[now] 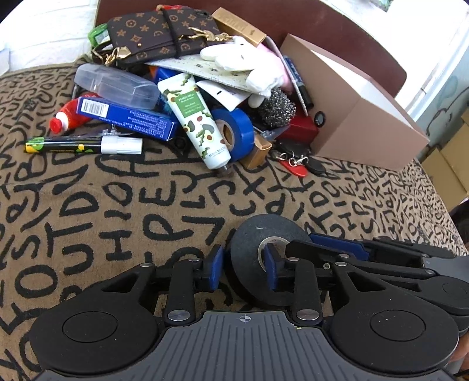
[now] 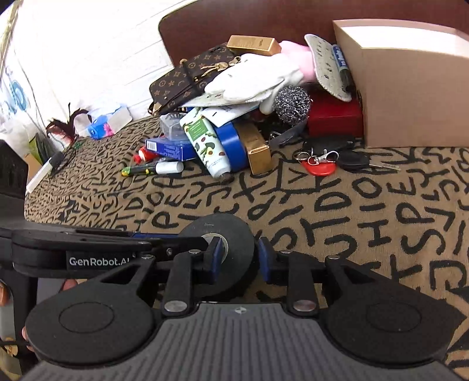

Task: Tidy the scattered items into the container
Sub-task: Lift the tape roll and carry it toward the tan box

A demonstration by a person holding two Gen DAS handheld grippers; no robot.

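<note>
A black tape roll [image 1: 258,258] is held above the patterned cloth between both grippers. My left gripper [image 1: 244,268] has one finger outside the roll and one in its core, shut on the left wall. My right gripper [image 2: 239,258] has one finger in the core and one outside, with a small gap at the outer pad. The roll also shows in the right wrist view [image 2: 222,252]. A pile of scattered items lies ahead: a blue tape roll [image 1: 236,133], a lotion tube [image 1: 199,120], a monogram pouch [image 1: 158,33]. The tan box [image 1: 351,102] stands at the right.
Keys with a red tag [image 2: 325,164] lie in front of the box [image 2: 410,88]. A marker [image 1: 85,145], blue carton [image 1: 126,117], steel scourer [image 2: 293,102] and gold boxes [image 2: 258,149] sit in the pile. A brown chair back [image 2: 263,17] stands behind. The cloth's left edge [image 2: 32,190] drops off.
</note>
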